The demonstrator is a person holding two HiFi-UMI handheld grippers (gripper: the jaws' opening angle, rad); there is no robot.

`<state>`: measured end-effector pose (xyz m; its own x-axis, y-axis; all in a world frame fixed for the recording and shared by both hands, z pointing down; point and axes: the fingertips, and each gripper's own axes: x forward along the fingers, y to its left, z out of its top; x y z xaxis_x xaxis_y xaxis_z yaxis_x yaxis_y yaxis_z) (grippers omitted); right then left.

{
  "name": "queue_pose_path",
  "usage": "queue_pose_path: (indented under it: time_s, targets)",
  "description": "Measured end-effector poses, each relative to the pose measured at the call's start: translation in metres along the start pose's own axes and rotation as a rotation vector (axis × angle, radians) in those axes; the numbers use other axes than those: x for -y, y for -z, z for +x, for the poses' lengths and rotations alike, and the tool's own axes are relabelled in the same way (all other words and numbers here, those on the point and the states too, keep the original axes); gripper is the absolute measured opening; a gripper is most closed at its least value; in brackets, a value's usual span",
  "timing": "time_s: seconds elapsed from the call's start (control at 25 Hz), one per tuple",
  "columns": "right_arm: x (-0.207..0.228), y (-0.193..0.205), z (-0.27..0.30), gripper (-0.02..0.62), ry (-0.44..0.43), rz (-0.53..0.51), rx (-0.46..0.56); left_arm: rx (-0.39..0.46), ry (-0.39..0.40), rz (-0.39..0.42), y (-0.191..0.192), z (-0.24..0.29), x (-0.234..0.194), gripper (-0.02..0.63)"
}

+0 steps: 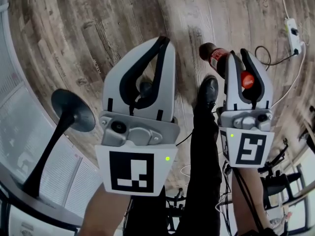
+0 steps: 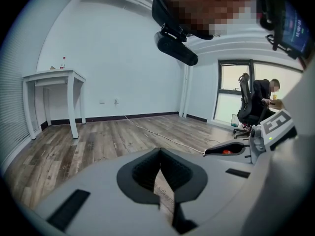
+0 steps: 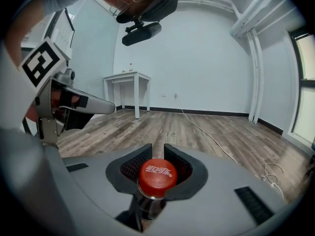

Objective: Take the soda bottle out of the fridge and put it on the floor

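1. A black stand (image 1: 64, 117) with a round base rests on the wooden floor (image 1: 74, 28) at the left edge of the head view.
2. The left claw (image 1: 162, 43) is closed tip to tip, with nothing between the jaws. It points forward and downward, with the forearm entering from the bottom edge.
3. A dark shoe (image 1: 209, 90) stands on the floor between the two claws.
4. The right claw (image 1: 238, 57) is clenched on the neck of the soda bottle (image 1: 214, 58), just under the red cap (image 3: 157, 175).
   - The bottle holds dark liquid and hangs below the jaws, cap uppermost.
   - Whether its base contacts the floor cannot be confirmed.
   - This claw also slopes forward and downward, level with the left one.
5. A white power strip (image 1: 294, 33) lies on the floor at the far right.
6. In the right gripper view, a white desk (image 3: 127, 77) stands at the far wall.
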<state>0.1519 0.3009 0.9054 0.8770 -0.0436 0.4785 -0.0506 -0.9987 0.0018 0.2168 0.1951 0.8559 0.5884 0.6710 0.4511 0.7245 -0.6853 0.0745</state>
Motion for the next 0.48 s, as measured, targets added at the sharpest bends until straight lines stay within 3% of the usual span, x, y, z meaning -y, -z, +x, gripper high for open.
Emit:
queue_pose_path:
  time_s: [0.48]
  targets:
    - [0.002,0.050,0.014,0.089,0.028,-0.004,-0.025,-0.043,0.034,0.026,0.046,0.007,-0.002,0.015]
